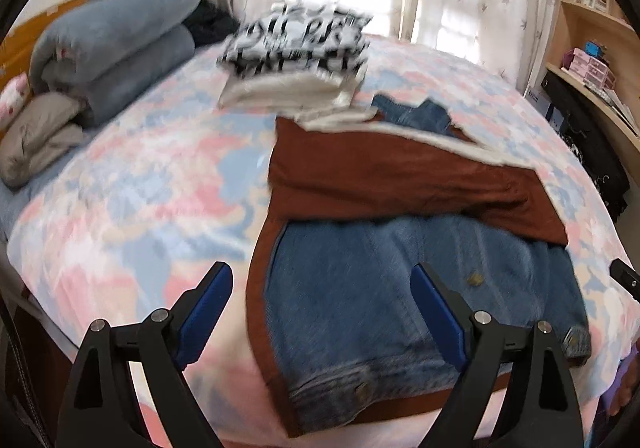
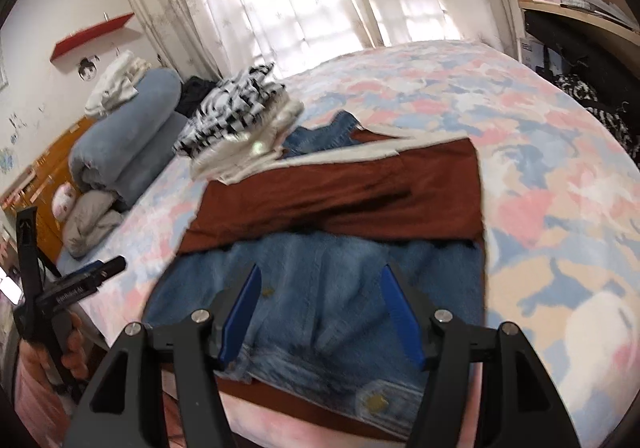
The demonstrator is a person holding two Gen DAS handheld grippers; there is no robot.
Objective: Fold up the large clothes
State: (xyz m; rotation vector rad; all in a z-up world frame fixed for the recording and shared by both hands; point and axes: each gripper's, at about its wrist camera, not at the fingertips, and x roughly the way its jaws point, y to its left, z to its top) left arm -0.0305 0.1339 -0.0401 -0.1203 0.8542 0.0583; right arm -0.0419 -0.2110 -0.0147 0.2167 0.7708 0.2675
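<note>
A blue denim jacket with a rust-brown lining (image 1: 372, 312) lies on the bed, its brown inside folded across the middle (image 1: 400, 184). It also shows in the right wrist view (image 2: 328, 272). My left gripper (image 1: 322, 288) is open and empty, hovering above the jacket's near left edge. My right gripper (image 2: 320, 288) is open and empty above the jacket's near hem. The left gripper also shows at the left in the right wrist view (image 2: 92, 276).
A stack of folded clothes with a black-and-white top (image 1: 296, 48) sits behind the jacket. A rolled blue duvet (image 1: 116, 48) and grey pillow (image 1: 36, 136) lie at the bed's far left. Shelves (image 1: 592, 60) stand to the right. The pastel bedspread (image 1: 140, 188) covers the bed.
</note>
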